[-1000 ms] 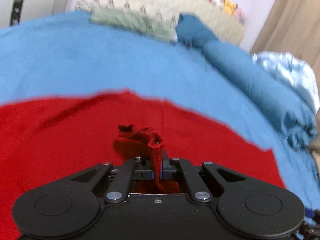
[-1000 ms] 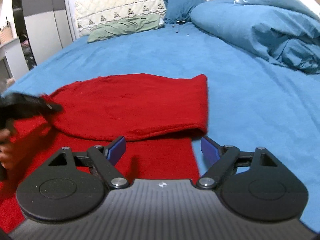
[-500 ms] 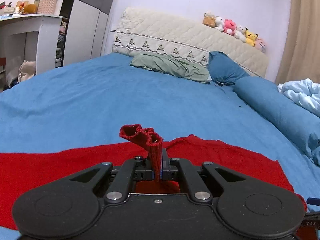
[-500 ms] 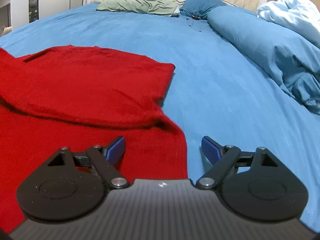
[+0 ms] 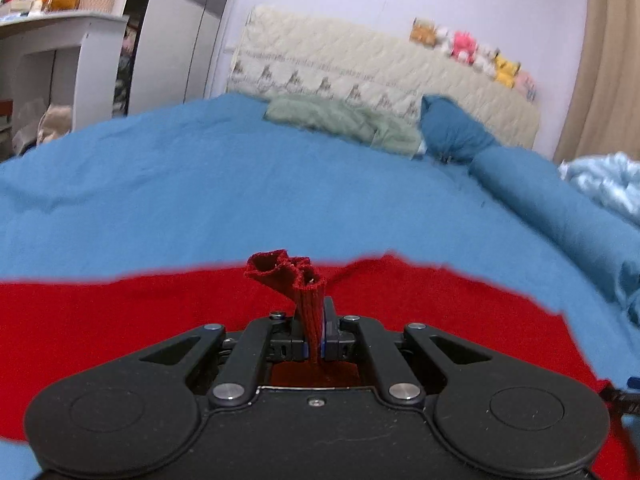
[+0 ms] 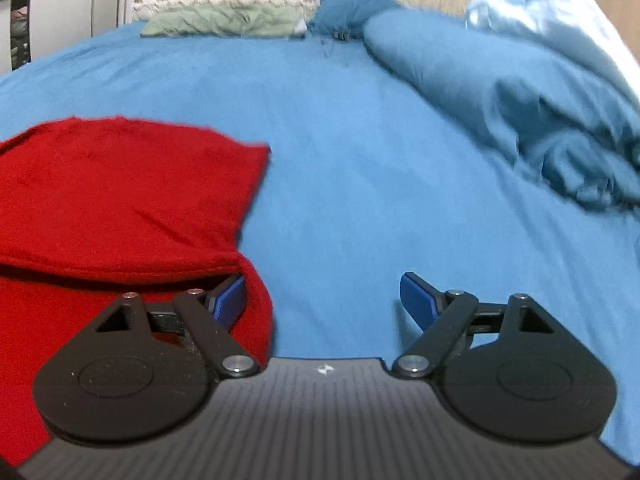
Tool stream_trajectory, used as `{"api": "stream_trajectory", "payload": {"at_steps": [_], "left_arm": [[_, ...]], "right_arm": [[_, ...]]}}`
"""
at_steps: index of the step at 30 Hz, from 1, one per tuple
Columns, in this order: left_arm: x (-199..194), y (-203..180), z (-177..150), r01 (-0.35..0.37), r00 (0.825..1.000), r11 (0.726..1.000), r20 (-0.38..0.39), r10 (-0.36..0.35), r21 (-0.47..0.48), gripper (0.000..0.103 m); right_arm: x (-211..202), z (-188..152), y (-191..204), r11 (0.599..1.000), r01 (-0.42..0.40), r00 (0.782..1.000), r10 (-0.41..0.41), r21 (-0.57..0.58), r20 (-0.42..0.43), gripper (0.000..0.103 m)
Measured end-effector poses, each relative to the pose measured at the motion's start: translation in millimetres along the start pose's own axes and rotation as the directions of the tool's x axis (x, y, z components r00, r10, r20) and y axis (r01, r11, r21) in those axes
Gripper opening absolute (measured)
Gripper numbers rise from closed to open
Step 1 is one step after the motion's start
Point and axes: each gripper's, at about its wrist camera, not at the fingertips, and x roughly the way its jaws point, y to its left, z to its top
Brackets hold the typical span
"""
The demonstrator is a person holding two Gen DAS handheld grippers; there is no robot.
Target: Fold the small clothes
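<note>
A red knit garment (image 5: 120, 320) lies spread on the blue bed sheet (image 5: 200, 184). My left gripper (image 5: 314, 330) is shut on a bunched ribbed cuff (image 5: 286, 272) of the garment, which sticks up between the fingers. In the right wrist view the red garment (image 6: 120, 184) lies partly folded over itself at the left. My right gripper (image 6: 324, 300) is open and empty at the garment's right edge, its left fingertip (image 6: 230, 294) against the red fold and its right fingertip (image 6: 416, 292) over bare sheet.
A green pillow (image 5: 340, 120), a dark blue pillow (image 5: 452, 132) and a quilted headboard (image 5: 360, 68) stand at the far end. A rolled blue duvet (image 6: 500, 96) lies along the right side. A white desk (image 5: 52, 52) is at far left.
My left gripper has lifted and tilted up with the cuff held in it. My right gripper has moved right, to the garment's right edge, still open.
</note>
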Motion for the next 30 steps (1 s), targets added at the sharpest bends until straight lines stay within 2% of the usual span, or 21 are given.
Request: {"api": "stream_trajectory", "payload": {"at_steps": [3,4,6,8,9,11,14,17,18,20,22,25,27,30], "left_arm": [[-2.2,12.3,-21.1,-0.033,0.996,0.999,-0.082,0.034,0.012,0.012],[-6.0,16.3,-26.9,-0.045,0.994,0.999,-0.101,0.047,0.016,0.016],[-19.1,22.8,-34.1,-0.070,0.991,0.997,-0.116,0.072,0.016,0.017],[-34.9,24.3,-33.5,-0.104,0.988,0.994,-0.116,0.106,0.024,0.033],[-42.5,21.9,-31.0,-0.128,0.986,0.991,-0.102,0.131,0.041,0.038],[-52.3,13.3,-24.5,-0.127,0.990,0.989,-0.060,0.132,0.071,0.049],[-45.7,-3.4,-11.3,-0.062,0.997,0.993,-0.037,0.066,0.100,0.062],[-25.1,-17.5,-8.1,-0.029,0.998,0.991,-0.052,0.036,0.130,0.062],[-19.5,-19.0,-10.6,-0.024,0.998,0.991,-0.057,0.032,0.133,0.062],[-10.0,-18.9,-13.4,-0.013,0.997,0.992,-0.074,0.022,0.129,0.062],[-4.3,-14.7,-17.5,-0.014,0.995,0.992,-0.092,0.026,0.124,0.062],[0.6,-9.9,-23.3,-0.014,0.993,0.994,-0.118,0.026,0.107,0.062],[2.1,-9.8,-26.8,-0.017,0.992,0.995,-0.125,0.030,0.102,0.062],[4.3,-13.2,-26.0,-0.024,0.991,0.994,-0.127,0.038,0.109,0.062]], "right_arm": [[-0.7,-4.4,-7.7,0.999,-0.031,0.999,0.031,0.019,-0.020,0.097],[-2.8,-3.6,-10.1,0.999,-0.042,0.999,0.042,0.018,-0.026,0.097],[-9.0,-1.8,-13.0,0.998,-0.058,0.998,0.059,0.010,-0.039,0.098],[-21.3,1.5,-13.6,0.996,-0.086,0.996,0.086,0.001,-0.021,0.098],[-28.7,5.5,-11.7,0.992,-0.125,0.992,0.125,0.001,0.002,0.098],[-41.3,15.4,-2.6,0.968,-0.250,0.967,0.250,-0.004,0.054,0.099],[-37.7,33.2,31.6,0.920,-0.387,0.918,0.390,-0.053,0.070,0.099],[-15.3,35.6,61.5,0.907,-0.412,0.908,0.416,-0.088,0.039,0.098],[-4.9,33.1,66.3,0.911,-0.404,0.914,0.406,-0.082,0.016,0.098],[13.3,23.5,65.9,0.941,-0.335,0.942,0.333,-0.055,-0.031,0.097],[14.0,16.4,49.9,0.933,-0.360,0.933,0.360,0.012,-0.011,0.097],[3.0,26.8,45.0,0.930,-0.367,0.930,0.367,0.022,0.015,0.099],[4.3,42.9,48.0,0.912,-0.410,0.911,0.409,0.011,0.048,0.099],[34.1,67.4,56.6,0.890,-0.455,0.891,0.455,0.021,0.011,0.099]]}}
